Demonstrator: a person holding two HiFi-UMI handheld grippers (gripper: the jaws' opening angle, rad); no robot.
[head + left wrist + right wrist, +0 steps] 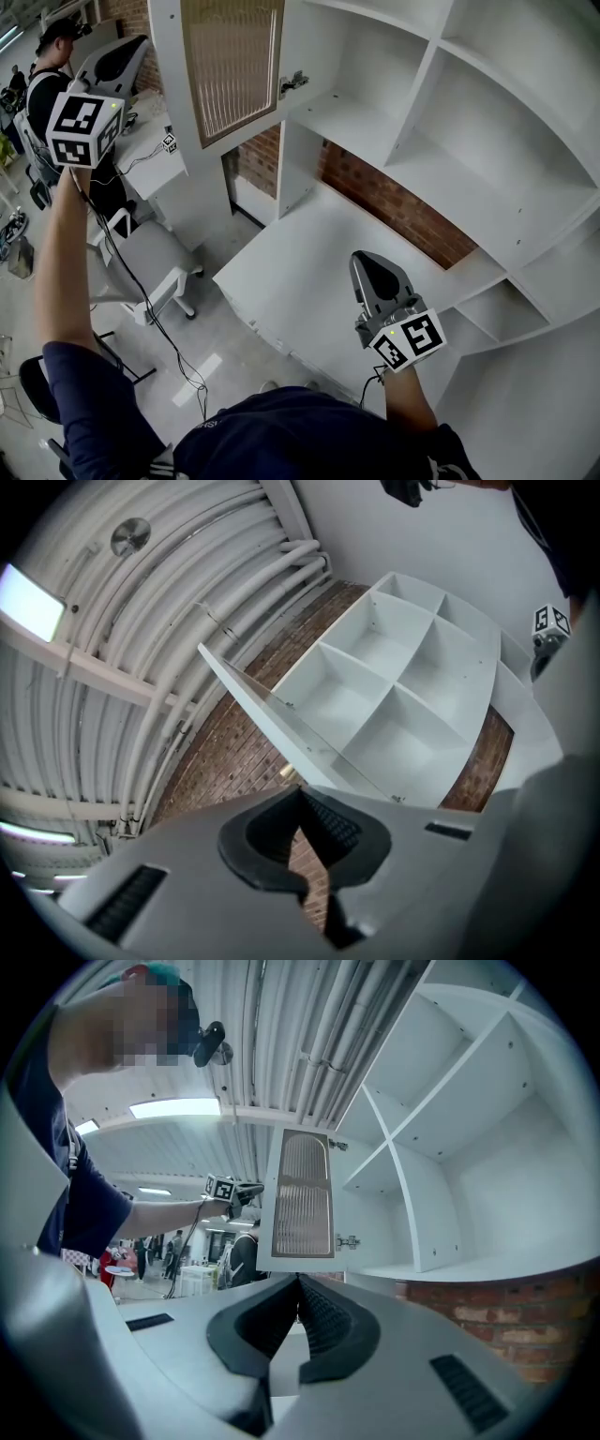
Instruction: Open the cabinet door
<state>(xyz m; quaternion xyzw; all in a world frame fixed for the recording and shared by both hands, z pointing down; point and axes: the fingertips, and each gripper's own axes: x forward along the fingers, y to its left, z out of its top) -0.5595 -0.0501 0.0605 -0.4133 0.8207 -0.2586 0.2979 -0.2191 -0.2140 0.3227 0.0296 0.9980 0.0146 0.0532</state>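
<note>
The white cabinet door with a ribbed glass panel stands swung open from the shelf unit; its hinge is exposed. My left gripper is raised just left of the door's free edge, shut with nothing between its jaws and apart from the door. In its own view the left gripper looks past the door's edge at the open compartments. My right gripper hovers low over the white desk top, shut and holding nothing. From the right gripper the door appears ahead.
A brick wall backs the desk. A white chair and black cables are on the floor at the left. A person stands behind my left arm. Ceiling pipes run overhead.
</note>
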